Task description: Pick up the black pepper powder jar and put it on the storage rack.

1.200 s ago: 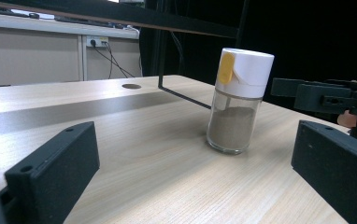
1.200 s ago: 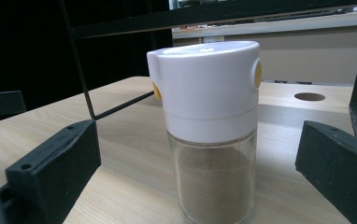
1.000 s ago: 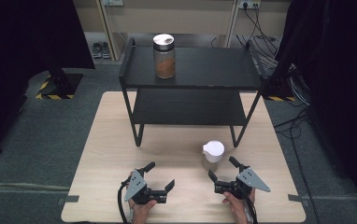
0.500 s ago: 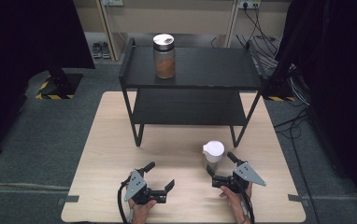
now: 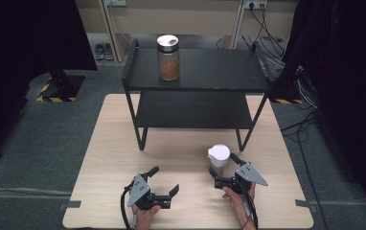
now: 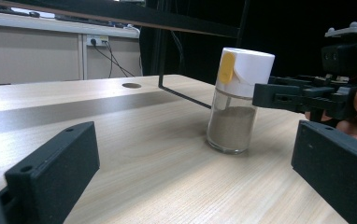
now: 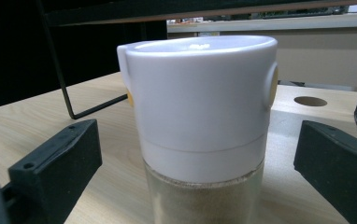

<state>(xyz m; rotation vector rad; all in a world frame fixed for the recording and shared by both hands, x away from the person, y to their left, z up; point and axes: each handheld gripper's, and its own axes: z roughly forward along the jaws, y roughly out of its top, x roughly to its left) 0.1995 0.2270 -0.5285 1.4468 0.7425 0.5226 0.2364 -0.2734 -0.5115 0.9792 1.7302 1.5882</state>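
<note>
Right gripper spread wide around the white-capped shaker, jaws apart from its sides.

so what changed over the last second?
The right gripper moved left and forward, its open jaws now either side of the white-lidded shaker, not closed on it. The left gripper, the jar and the shelf rack stayed put.

High view overhead; gripper views low, both facing shaker.
</note>
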